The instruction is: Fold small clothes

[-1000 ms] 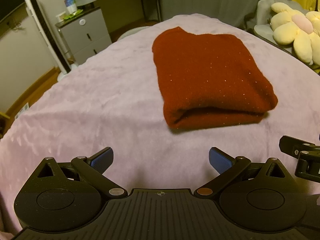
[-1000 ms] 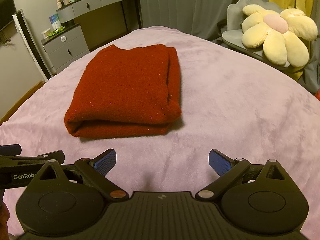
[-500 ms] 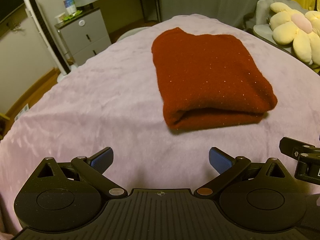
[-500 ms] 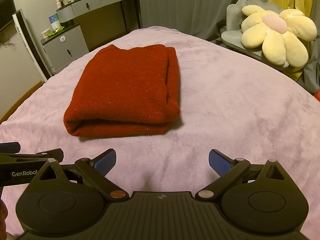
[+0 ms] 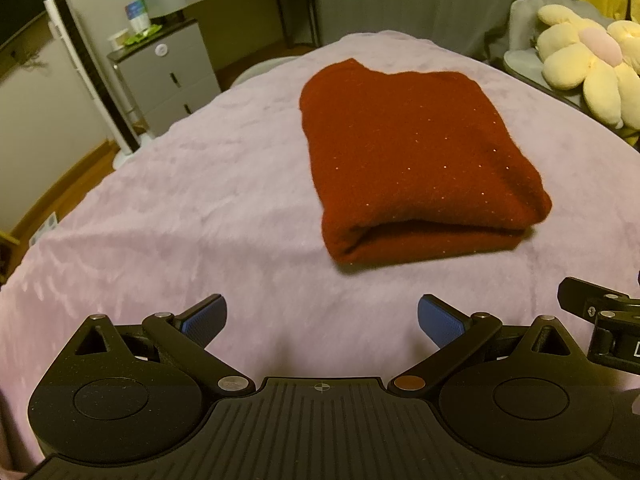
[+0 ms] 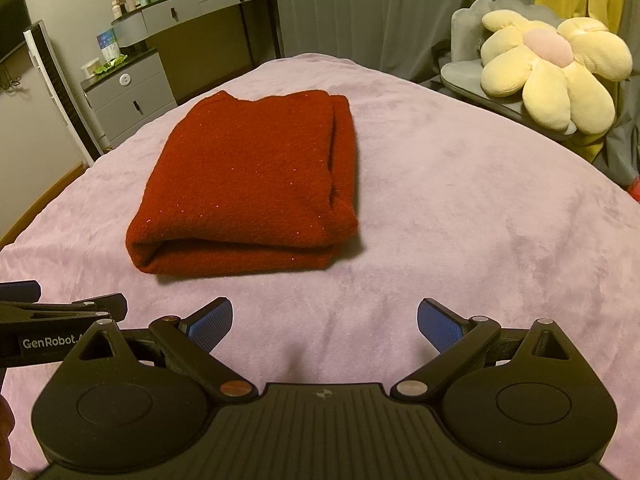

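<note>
Looking forward along two handheld grippers over a bed covered in a pale lilac plush blanket [image 5: 200, 208]. Lying folded on that blanket, near the middle of the bed and well ahead of both tools: a dark red knit garment [image 5: 412, 160], flecked with tiny glittering specks, forming a thick rectangular bundle with its rounded fold edge facing the cameras. Appearing right of centre from the left wrist view and left of centre from the right wrist view [image 6: 248, 188], so sitting between the two tools, with stacked layers showing along its right side. Hovering low at the near edge of the bed: the left gripper [image 5: 322, 318], jaws spread wide apart, blue pads [image 5: 204, 318] facing each other across bare blanket, holding nothing and touching nothing. Matching it just alongside: the right gripper [image 6: 325, 319], jaws likewise spread wide, blue pads [image 6: 438, 324] empty, well short of the garment. Peeking into each view at the side edge: part of the other tool's black frame, one side printed with the word GenRobot. Sitting off the bed to the right, on a grey chair [image 6: 472, 76]: a large yellow flower-shaped cushion [image 6: 556, 68] with a pink centre. Standing further back to the left: a grey drawer cabinet [image 6: 128, 96] and a grey desk [image 6: 200, 4] crowded with bottles, with grey curtains [image 6: 384, 8] hanging behind the bed.
</note>
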A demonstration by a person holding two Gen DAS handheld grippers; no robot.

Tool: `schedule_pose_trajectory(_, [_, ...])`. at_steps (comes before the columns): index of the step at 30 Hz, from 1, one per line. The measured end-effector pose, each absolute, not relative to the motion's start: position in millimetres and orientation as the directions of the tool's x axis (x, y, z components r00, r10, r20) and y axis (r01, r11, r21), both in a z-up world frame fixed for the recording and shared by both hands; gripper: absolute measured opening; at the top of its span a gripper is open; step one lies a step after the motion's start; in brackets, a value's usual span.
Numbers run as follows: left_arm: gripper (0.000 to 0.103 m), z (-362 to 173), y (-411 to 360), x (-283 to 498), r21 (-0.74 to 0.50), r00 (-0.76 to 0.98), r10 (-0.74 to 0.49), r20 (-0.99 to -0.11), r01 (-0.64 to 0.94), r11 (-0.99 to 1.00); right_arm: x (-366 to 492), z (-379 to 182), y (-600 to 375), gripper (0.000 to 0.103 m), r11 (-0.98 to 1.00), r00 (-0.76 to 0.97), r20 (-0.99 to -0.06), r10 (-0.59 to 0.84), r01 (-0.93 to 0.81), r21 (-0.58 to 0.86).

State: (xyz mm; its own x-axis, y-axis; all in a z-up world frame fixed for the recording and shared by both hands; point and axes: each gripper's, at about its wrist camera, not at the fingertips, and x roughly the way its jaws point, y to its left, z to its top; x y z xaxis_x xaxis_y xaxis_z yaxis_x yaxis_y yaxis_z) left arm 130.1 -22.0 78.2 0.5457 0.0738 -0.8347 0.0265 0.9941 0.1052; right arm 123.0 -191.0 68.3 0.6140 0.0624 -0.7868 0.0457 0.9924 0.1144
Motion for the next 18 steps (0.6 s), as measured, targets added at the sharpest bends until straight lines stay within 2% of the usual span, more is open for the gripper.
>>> schedule_pose_trajectory(7, [0.103, 81.1, -19.0, 127.5, 0.070, 0.566, 0.041, -0.823, 0.029, 0.997, 122.4, 68.1, -190.9, 0.099, 0.992, 0.615, -0.786, 0.063, 0.046, 0.115])
schedule_pose_trajectory(14, [0.103, 76.6, -26.9, 127.3, 0.140, 0.556, 0.087, -0.826, 0.053, 0.989, 122.1, 68.4, -191.6, 0.099, 0.992, 0.614, -0.787, 0.061, 0.052, 0.117])
schedule_pose_trajectory(18, [0.103, 75.9, -26.4, 126.7, 0.126, 0.551, 0.076, -0.831, 0.054, 0.991, 122.2, 68.6, -191.7, 0.099, 0.992, 0.615, -0.786, 0.060, 0.051, 0.116])
